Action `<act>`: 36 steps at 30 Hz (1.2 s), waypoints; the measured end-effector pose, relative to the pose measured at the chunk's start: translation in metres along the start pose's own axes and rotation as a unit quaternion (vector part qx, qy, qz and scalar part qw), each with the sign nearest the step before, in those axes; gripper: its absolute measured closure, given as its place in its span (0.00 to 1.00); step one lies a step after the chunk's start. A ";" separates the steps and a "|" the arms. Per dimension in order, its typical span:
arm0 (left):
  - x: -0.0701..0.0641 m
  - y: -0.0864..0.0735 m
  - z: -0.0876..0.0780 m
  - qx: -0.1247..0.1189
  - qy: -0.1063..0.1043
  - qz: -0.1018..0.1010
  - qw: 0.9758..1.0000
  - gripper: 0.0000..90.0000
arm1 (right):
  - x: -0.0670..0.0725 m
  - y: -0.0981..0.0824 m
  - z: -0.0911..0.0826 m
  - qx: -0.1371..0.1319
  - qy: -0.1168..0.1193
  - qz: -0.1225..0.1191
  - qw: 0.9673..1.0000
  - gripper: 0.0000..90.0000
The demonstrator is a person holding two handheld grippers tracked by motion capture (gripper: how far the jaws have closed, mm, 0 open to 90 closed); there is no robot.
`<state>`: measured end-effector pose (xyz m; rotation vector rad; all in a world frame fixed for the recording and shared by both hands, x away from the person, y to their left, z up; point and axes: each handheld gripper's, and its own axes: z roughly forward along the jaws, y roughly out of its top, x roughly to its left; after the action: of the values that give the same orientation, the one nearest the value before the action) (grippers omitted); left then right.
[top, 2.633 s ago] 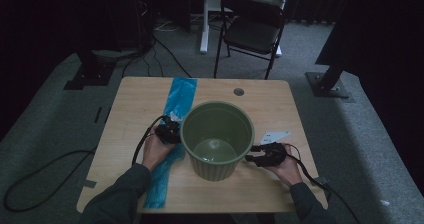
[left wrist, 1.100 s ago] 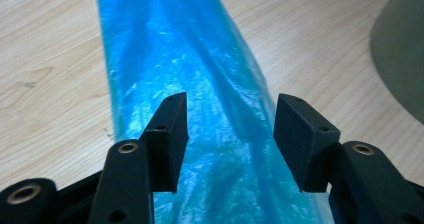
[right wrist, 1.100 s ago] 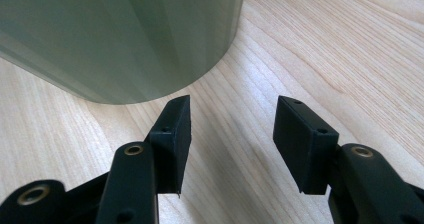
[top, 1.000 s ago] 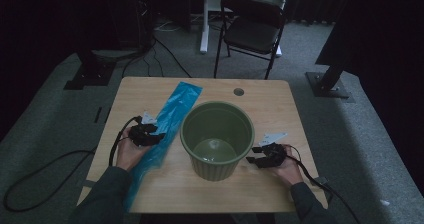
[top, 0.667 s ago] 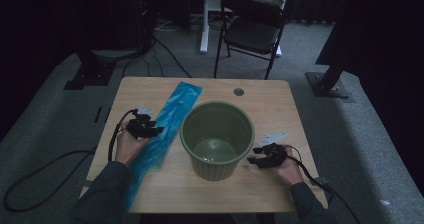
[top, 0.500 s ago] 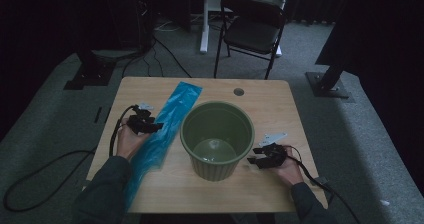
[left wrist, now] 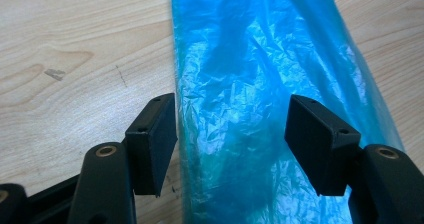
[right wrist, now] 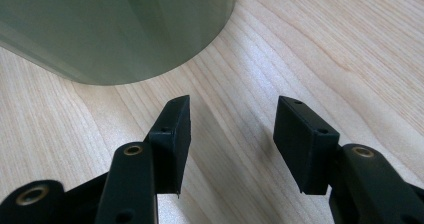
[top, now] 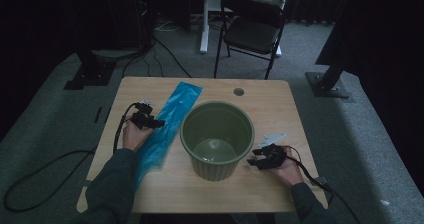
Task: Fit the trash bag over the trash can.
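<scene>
Left gripper (left wrist: 230, 129), jaws just opened, straddles the crinkled blue plastic bag (left wrist: 260, 84); right gripper (right wrist: 227, 144) open beside the ribbed green plastic bucket (right wrist: 115, 24) on the wood-grain desk (right wrist: 310, 44).

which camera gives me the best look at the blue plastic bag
The left gripper view: the blue plastic bag lies close up there, its crinkles plain, between the open left gripper jaws. The high view shows the whole strip beside the green bucket, dim and small.
</scene>
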<state>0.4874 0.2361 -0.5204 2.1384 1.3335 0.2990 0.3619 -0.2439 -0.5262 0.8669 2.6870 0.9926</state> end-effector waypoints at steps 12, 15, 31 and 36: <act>-0.015 -0.001 0.007 0.006 -0.030 0.024 0.999 0.40 | 0.001 -0.001 0.003 0.010 0.005 -0.002 1.000 0.54; -0.027 -0.002 0.009 0.004 -0.033 0.046 0.998 0.40 | 0.001 -0.001 0.004 0.012 0.006 -0.003 1.000 0.54; -0.062 -0.002 0.013 0.008 -0.006 0.102 0.995 0.78 | 0.002 -0.001 0.005 0.014 0.006 -0.002 1.000 0.54; -0.053 -0.002 0.012 0.012 -0.038 0.081 0.996 0.96 | 0.002 -0.001 0.004 0.014 0.007 -0.003 1.000 0.54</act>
<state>0.4661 0.1860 -0.5248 2.2603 1.1297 0.2654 0.3610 -0.2410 -0.5302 0.8604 2.7198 0.9639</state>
